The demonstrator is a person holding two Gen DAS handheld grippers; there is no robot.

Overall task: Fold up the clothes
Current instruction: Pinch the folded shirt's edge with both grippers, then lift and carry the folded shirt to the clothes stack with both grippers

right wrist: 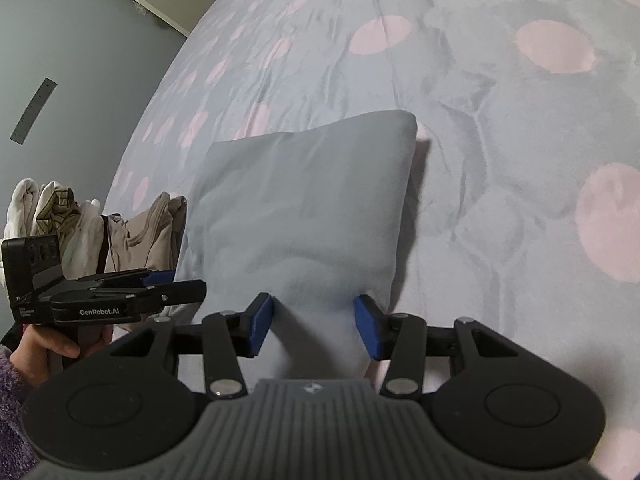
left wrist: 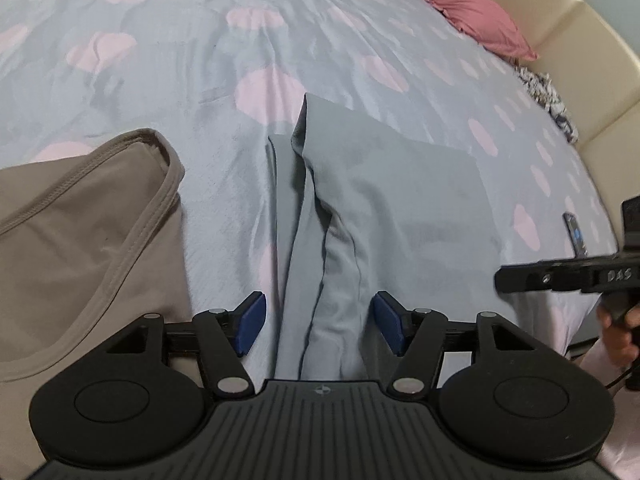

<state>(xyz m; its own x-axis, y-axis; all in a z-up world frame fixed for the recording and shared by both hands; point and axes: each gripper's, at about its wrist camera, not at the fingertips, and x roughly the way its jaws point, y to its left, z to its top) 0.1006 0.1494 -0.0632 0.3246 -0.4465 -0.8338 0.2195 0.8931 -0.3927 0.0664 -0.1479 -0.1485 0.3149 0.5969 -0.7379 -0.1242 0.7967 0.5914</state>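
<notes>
Both jaws stand wide apart, gripping nothing, as I read it: my left gripper [left wrist: 320, 326] and right gripper [right wrist: 314, 326] each straddle the near edge of the folded grey-blue garment [right wrist: 304, 204]. It lies flat on the spotted bed [right wrist: 500, 128], just beside a beige top [left wrist: 80, 240].

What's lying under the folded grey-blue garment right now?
The folded grey-blue garment rests on the pale blue bedspread with pink dots. A lower layer of the same cloth sticks out. Anything further beneath is covered.
</notes>
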